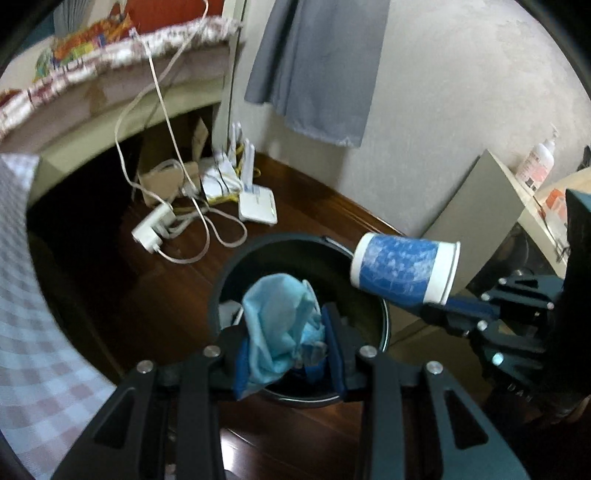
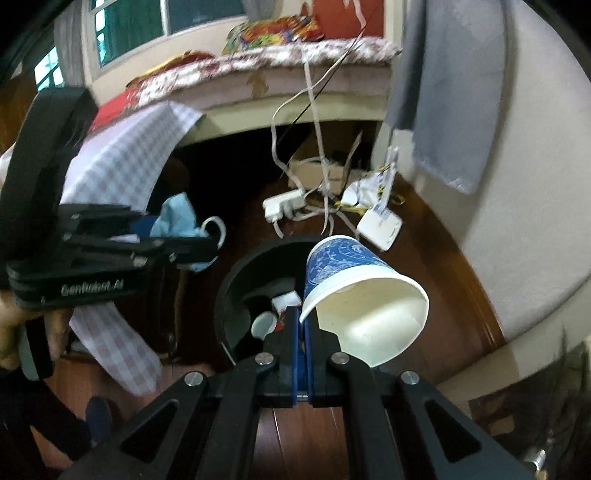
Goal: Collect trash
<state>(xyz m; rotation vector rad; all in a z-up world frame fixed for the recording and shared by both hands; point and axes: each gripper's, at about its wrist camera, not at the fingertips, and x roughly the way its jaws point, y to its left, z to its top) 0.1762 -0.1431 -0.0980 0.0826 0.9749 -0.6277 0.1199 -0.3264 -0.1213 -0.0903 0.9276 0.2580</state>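
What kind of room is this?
Probably a bedroom in a home: a bed with a patterned cover stands by a window, a router and power strip lie on the wooden floor, and a grey cloth hangs on the wall.

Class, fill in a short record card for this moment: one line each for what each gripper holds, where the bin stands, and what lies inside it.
left gripper: shut on crumpled blue face mask, over the bin
right gripper: shut on rim of blue-and-white paper cup, tilted
bin: black, round, on wooden floor, below both grippers
bin contents: some pale scraps; details unclear
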